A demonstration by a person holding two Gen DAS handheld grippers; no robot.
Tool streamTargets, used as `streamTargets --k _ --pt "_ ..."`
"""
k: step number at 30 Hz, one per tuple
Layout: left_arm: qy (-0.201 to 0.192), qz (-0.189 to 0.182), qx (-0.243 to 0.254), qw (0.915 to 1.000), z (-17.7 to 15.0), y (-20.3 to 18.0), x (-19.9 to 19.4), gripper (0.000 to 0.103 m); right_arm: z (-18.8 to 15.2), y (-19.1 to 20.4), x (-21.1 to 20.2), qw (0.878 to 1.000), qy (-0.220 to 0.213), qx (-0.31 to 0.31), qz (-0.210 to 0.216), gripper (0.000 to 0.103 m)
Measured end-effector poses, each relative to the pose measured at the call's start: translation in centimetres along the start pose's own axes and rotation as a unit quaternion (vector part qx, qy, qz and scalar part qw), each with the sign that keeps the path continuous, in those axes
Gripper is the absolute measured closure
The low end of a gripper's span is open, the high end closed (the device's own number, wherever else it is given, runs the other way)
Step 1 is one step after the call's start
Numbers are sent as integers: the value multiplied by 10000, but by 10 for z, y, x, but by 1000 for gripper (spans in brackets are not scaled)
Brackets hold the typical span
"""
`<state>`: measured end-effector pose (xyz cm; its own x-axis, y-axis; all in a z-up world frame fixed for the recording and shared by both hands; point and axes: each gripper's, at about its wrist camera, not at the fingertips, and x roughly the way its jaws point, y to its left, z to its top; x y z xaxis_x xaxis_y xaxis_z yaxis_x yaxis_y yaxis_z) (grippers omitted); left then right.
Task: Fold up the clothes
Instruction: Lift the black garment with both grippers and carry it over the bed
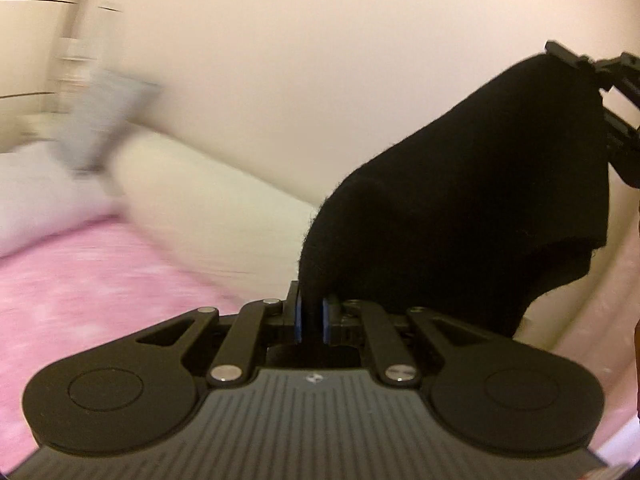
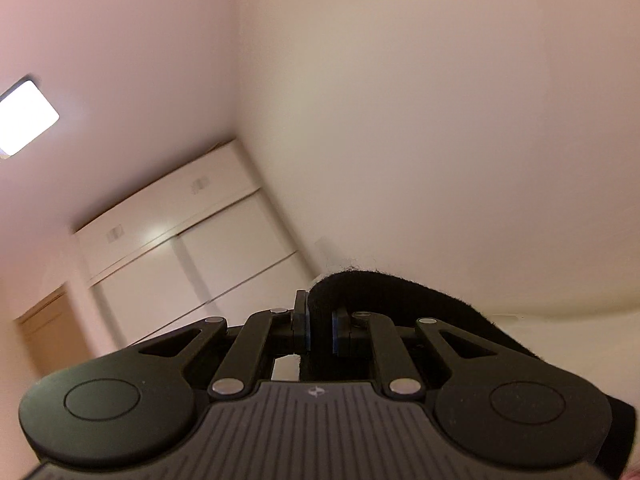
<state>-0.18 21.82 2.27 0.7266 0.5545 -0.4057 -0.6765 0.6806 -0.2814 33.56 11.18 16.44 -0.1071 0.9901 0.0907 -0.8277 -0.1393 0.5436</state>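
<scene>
The left gripper (image 1: 311, 314) fingers are clamped on an edge of the black garment (image 1: 460, 200). The right gripper (image 2: 320, 330) fingers are clamped on another edge of it. The garment hangs stretched between both grippers, raised above the pink bed (image 1: 100, 280). A white wardrobe (image 2: 192, 248) stands far left, beside a wooden door (image 2: 52, 328).
</scene>
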Motion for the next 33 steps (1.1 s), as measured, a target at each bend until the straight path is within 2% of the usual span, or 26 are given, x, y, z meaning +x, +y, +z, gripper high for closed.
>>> streamTargets --k 4,8,10,13,14,15,16,17,19,20,23,25,29,33 --pt "-345 997 -270 9941 0 70 -98 97 -41 74 54 9960 507 322 669 92" --pt "-616 1896 -440 9789 3 126 -191 97 -84 153 97 9877 922 507 1154 92" --pt "-568 2298 -544 9701 2 150 -228 97 -113 187 115 9808 1242 684 1338 91" --pt "-279 2895 -779 9536 -13 184 -271 95 -169 201 133 9656 2026 747 1450 89" --pt "-139 3110 -897 9461 -20 196 -283 92 -188 202 137 9588 2328 751 1447 79" --pt "36 3337 -1045 9369 -29 208 -292 90 -212 209 142 9418 2929 711 1488 73" --pt "174 3503 -1191 9289 -43 218 -299 90 -234 218 149 9230 3531 608 1406 52" --pt "292 3586 -1348 9232 -56 228 -307 90 -256 227 156 9003 4117 502 1318 44" --pt "583 3740 -1731 9092 -80 246 -322 90 -305 249 149 8644 4909 66 1085 44" --pt "738 3804 -1900 9021 -93 252 -327 90 -319 254 142 8552 5064 -16 1104 44" --pt "1113 3870 -2157 8896 -137 249 -348 90 -353 262 115 8263 5540 30 1014 45" --pt "1243 3917 -2277 8828 -154 238 -350 90 -362 261 104 8159 5701 -171 952 45" --pt "1198 3893 -2460 8795 -165 211 -367 85 -388 277 104 8124 5705 -806 898 45" --pt "1205 3977 -2545 8732 -174 186 -373 83 -402 291 81 8082 5704 -960 1106 45"
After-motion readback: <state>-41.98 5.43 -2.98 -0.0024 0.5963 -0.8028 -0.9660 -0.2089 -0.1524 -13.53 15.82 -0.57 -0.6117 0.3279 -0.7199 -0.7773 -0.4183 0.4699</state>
